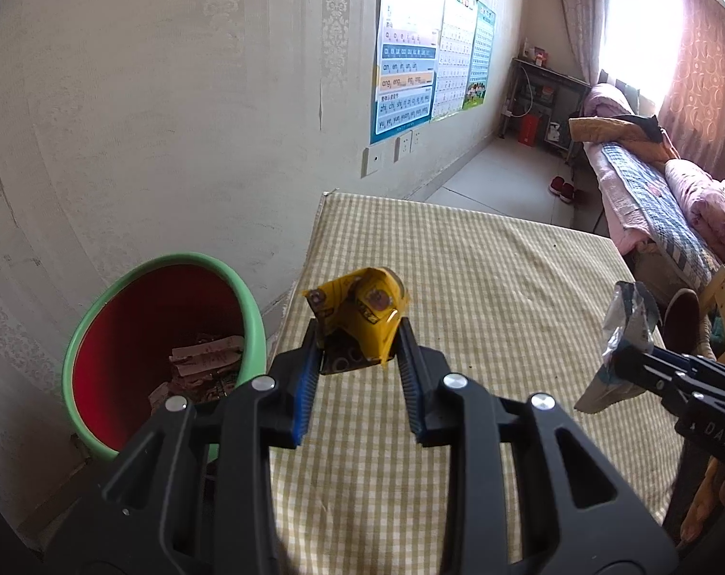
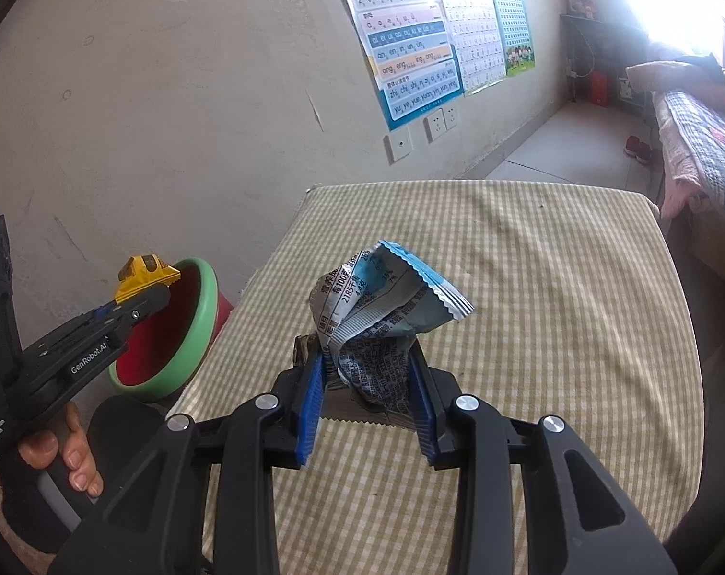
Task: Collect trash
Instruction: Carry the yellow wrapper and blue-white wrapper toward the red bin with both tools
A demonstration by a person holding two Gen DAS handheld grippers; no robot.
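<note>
The yellow wrapper (image 1: 357,316) is pinched between the blue pads of the left tool (image 1: 357,352), crumpled and held in the air above the near left part of the worktop (image 1: 506,287), which wears a green-and-cream checked cloth. In the right wrist view the wrapper sits just at the rim of the bin (image 2: 170,330), though whether it is over the opening cannot be told. The bin, green-rimmed and red inside, stands on the floor against the wall, just left of the worktop, with paper scraps (image 1: 204,364) in its bottom. The blue-and-silver snack bag (image 2: 381,316) is clamped, crushed, in the right tool (image 2: 369,378), raised over the cloth. A person's hand (image 2: 70,455) grips the left tool's handle. Alphabet posters (image 1: 410,48) hang on the wall; a bed (image 1: 650,191) lies at the right.
</note>
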